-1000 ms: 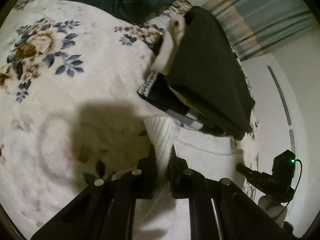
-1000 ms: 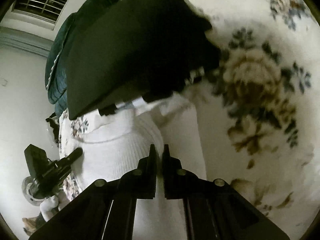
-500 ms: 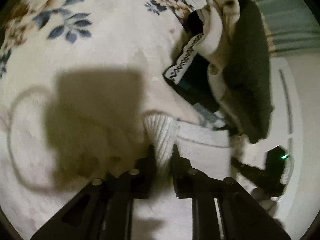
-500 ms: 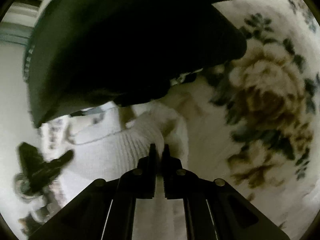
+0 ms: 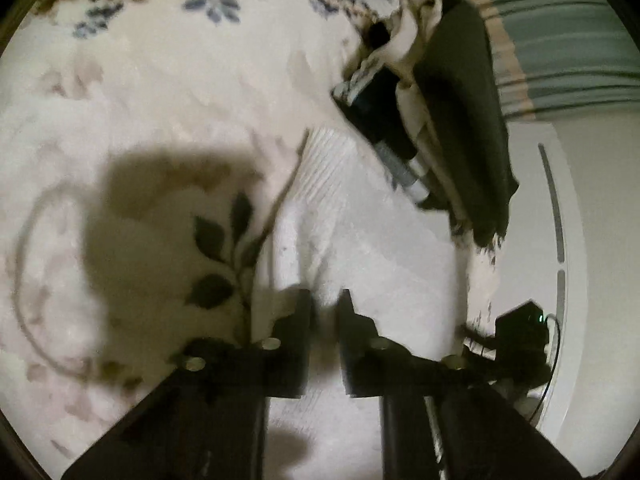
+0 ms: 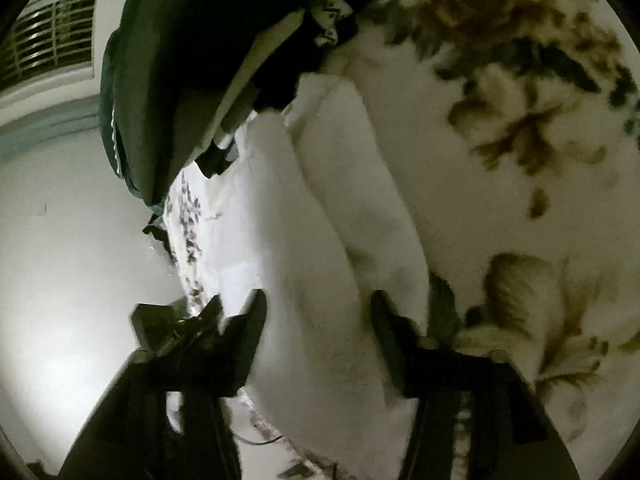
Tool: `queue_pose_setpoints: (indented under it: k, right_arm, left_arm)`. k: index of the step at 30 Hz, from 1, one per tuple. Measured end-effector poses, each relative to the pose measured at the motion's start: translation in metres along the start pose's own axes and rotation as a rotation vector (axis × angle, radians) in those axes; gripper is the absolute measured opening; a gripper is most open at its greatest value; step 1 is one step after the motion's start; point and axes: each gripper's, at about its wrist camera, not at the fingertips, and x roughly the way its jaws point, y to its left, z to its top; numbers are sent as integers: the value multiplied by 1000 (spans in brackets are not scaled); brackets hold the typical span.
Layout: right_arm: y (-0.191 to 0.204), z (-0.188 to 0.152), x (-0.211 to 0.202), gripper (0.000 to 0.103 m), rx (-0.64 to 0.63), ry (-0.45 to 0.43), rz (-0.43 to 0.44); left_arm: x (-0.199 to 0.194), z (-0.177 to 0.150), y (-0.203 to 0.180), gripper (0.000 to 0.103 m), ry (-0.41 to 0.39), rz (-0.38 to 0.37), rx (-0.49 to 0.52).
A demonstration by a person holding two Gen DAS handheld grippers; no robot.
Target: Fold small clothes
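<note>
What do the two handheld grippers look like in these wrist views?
Both the left gripper and the right gripper are matte black, with two flat, tapering fingers on angular black arms studded with round silver bolt heads. No sleeves or markings show.

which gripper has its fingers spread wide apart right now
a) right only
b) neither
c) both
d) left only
a: in the right wrist view the right gripper has its jaws standing wide apart over the white knit garment, while in the left wrist view the left gripper shows only a narrow gap with the white knit garment between its fingers.
</note>
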Motion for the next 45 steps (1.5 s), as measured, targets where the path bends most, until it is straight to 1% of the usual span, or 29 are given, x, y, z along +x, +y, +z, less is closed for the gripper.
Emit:
queue_pose_setpoints:
  k: [2, 3, 4, 5, 7, 8, 9, 10, 11, 12, 13, 14, 15, 18, 19, 20, 23, 25, 26, 27, 28, 29, 30, 31, 32, 33, 37, 40, 45]
  right_arm:
    - [7, 1, -8, 4, -16, -83, -45]
    - [8, 2, -12, 4, -14, -123, -68]
    - [9, 3, -19, 3, -24, -171, -135]
    - [8, 5, -19, 3, -24, -186, -175]
    - [1, 12, -12, 3, 0, -159, -201]
    - [2, 14, -1, 4, -9, -109, -201]
    - [6, 14, 8, 5, -16, -74, -192]
    - [9, 13, 13, 14, -20, -54, -185]
    - [10, 14, 14, 41, -19, -31, -175]
    - [9, 14, 14, 57, -13, -16, -163]
    - [6, 14, 11, 85, 3, -11, -129]
    - [0, 12, 8, 98, 19, -20, -75]
    - [-5, 9, 8, 99, 25, -21, -42]
    - [-28, 4, 25, 99, 46, 50, 17]
    - [-35, 2, 37, 99, 57, 97, 61]
    - [-38, 2, 45, 99, 58, 121, 80]
    - [-38, 2, 67, 101, 26, 176, 127]
    - [-33, 4, 76, 100, 17, 180, 144]
    - [-30, 4, 80, 98, 14, 179, 156]
    - [-27, 4, 82, 94, 8, 174, 163]
    - [-22, 4, 85, 76, -11, 171, 156]
    - [-14, 1, 87, 61, -47, 164, 126]
    - [-12, -4, 89, 56, -56, 156, 116]
    - [-8, -8, 87, 46, -64, 136, 114]
    - [-1, -12, 83, 41, -79, 111, 117]
    - [4, -15, 79, 40, -97, 96, 113]
    - [27, -35, 54, 37, -137, 43, 83]
    - [45, -46, 31, 37, -157, 10, 80]
    - [85, -56, -32, 37, -210, -54, 104]
  left_arm:
    - [-15, 4, -3, 4, -55, 4, 14]
    - [-16, 6, -1, 4, -55, -1, 13]
    - [-16, 8, 6, 4, -52, 7, 0]
    - [-10, 8, 8, 4, -39, 13, -7]
    - [7, 7, 15, 5, 25, -19, -45]
    - [4, 6, 17, 8, 36, -27, -54]
    - [1, 6, 18, 18, 38, -46, -61]
    - [-4, 7, 17, 26, 31, -67, -64]
    - [-12, 8, 19, 49, 12, -81, -69]
    - [-19, 8, 22, 65, -8, -93, -77]
    - [-22, 7, 26, 67, -19, -103, -78]
    - [-21, 6, 28, 67, -18, -94, -70]
    - [-16, 4, 31, 67, -4, -87, -56]
    - [6, -1, 40, 67, 81, -155, -65]
    - [19, -2, 39, 67, 127, -188, -63]
    - [28, -3, 36, 67, 148, -202, -53]
    - [49, 0, 24, 67, 190, -204, -22]
    - [55, 2, 18, 67, 178, -228, -23]
    - [56, 2, 15, 66, 167, -225, -15]
    - [55, 2, 11, 52, 156, -217, -2]
    - [51, 1, 5, 39, 140, -200, 17]
    - [48, 0, 2, 30, 128, -196, 19]
    - [43, 0, 2, 27, 111, -191, 15]
    - [37, -1, 0, 26, 99, -191, 9]
    - [29, -3, -5, 25, 84, -187, 11]
    - [21, -6, -12, 25, 74, -174, 33]
    - [-2, -17, -41, 25, 69, -150, 80]
    - [-23, -19, -66, 25, 54, -156, 96]
    - [-59, -9, -122, 25, 14, -183, 150]
